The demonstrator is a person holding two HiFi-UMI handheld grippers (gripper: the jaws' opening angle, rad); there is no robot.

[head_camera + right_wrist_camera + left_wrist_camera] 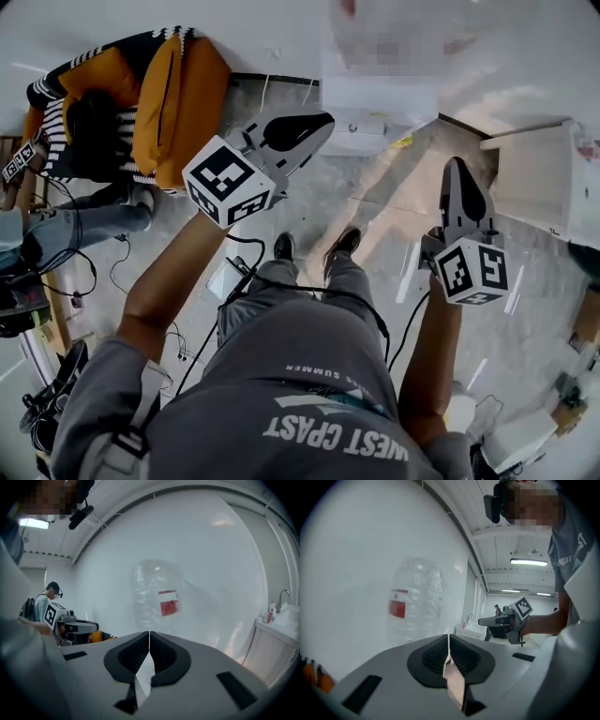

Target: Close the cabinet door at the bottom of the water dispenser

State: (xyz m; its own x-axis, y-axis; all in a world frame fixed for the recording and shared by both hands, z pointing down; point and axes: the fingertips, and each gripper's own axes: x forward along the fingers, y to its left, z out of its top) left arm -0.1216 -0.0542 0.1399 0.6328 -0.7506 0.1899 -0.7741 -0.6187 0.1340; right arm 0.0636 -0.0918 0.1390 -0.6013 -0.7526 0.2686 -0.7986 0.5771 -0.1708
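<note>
Both tongs are up by the water dispenser (375, 108).
The left tongs (314, 127) and right tongs (459, 178) are pressed together, empty; the door is hidden, maybe closed already.

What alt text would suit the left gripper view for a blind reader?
The left gripper, jaws shut and empty, points toward a clear water bottle with a red label, against a white wall. The right gripper shows at right.

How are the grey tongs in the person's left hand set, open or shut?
Shut: in the left gripper view the dark ribbed pads of the grey left tongs meet along a seam, nothing between them.
</note>
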